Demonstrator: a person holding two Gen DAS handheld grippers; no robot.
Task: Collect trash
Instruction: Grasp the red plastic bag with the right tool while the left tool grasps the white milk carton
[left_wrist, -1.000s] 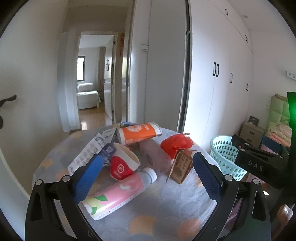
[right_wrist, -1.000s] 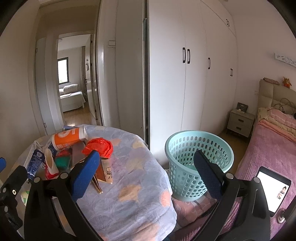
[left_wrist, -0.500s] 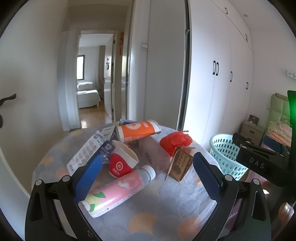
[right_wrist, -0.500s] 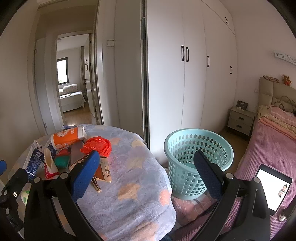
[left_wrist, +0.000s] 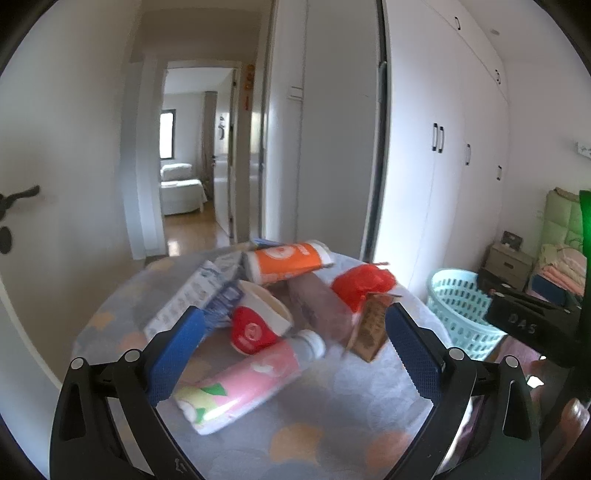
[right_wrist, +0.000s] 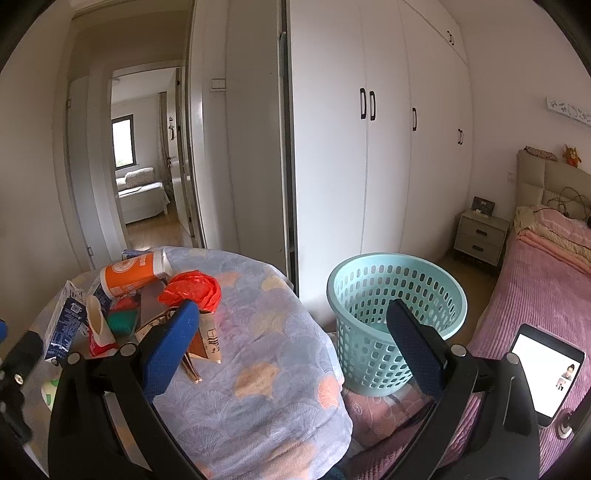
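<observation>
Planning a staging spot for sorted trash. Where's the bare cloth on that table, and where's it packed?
Free: the near strip of the table in front of the pink bottle, and the side facing the basket, right of the brown paper bag. Crowded: the far left, where the orange bottle, red cup, red plastic bag and cartons overlap.

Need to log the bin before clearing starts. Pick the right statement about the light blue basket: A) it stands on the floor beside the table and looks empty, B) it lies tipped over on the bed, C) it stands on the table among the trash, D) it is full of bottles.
A: the light blue basket stands upright on the floor next to the table, with nothing visible inside it.
</observation>
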